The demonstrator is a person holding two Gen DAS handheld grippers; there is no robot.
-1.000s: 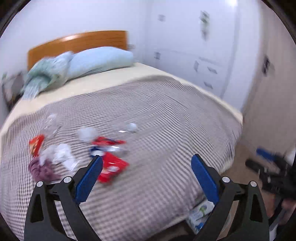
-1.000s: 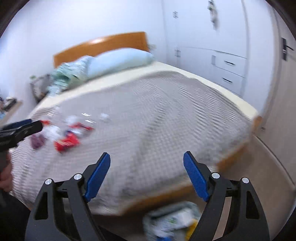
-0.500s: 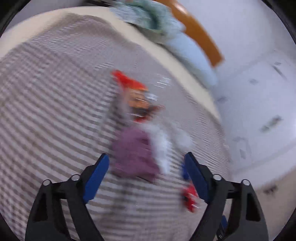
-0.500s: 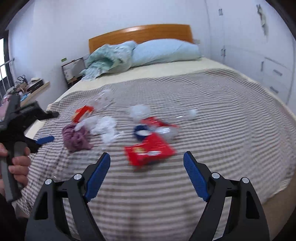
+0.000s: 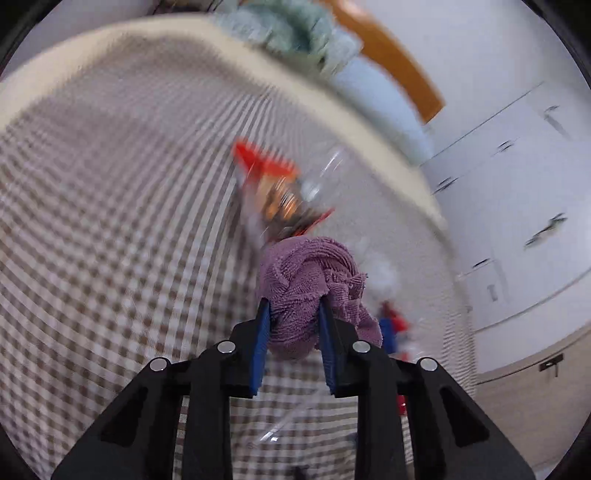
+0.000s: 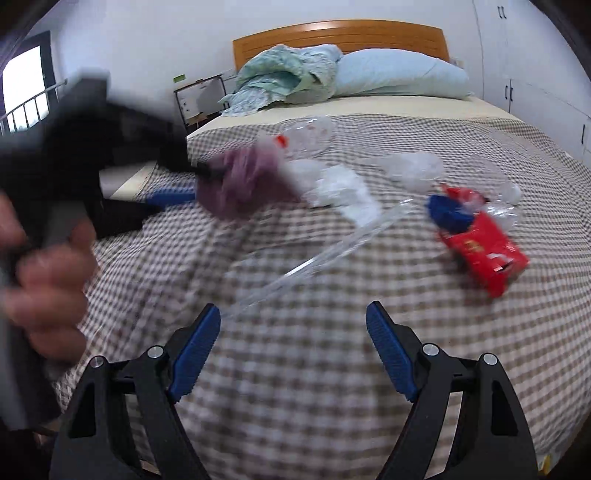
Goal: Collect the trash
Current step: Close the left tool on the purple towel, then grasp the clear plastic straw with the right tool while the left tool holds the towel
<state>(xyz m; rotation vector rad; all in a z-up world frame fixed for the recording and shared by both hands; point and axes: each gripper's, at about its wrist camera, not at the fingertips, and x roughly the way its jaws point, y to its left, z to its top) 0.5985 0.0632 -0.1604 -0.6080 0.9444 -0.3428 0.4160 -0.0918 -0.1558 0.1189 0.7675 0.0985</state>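
Observation:
A crumpled purple cloth [image 5: 306, 273] sits between the blue pads of my left gripper [image 5: 293, 314], whose jaws are closing and press on it from both sides. Behind it lie a blurred orange-red wrapper [image 5: 269, 173] and clear plastic. In the right wrist view, the same left gripper [image 6: 195, 181] comes in from the left, held by a person's hand [image 6: 48, 280], at the purple cloth [image 6: 243, 181]. My right gripper [image 6: 293, 325] hangs open over the checked bed cover [image 6: 295, 387], empty. Ahead of it lie a clear plastic strip [image 6: 332, 251], white tissue [image 6: 340, 188] and a red packet [image 6: 484, 251].
A clear bottle [image 6: 306, 133], a clear bag [image 6: 413, 166] and a blue item [image 6: 448, 214] also lie on the cover. A pale blue pillow [image 6: 399, 77] and a bundled green blanket [image 6: 284, 77] lie by the wooden headboard [image 6: 332, 31]. White cupboards stand at the right, a nightstand [image 6: 199, 99] at the left.
My left gripper has narrowed from wide open to a grip on the purple cloth. My right gripper has come closer to the bed, and the trash now looks larger.

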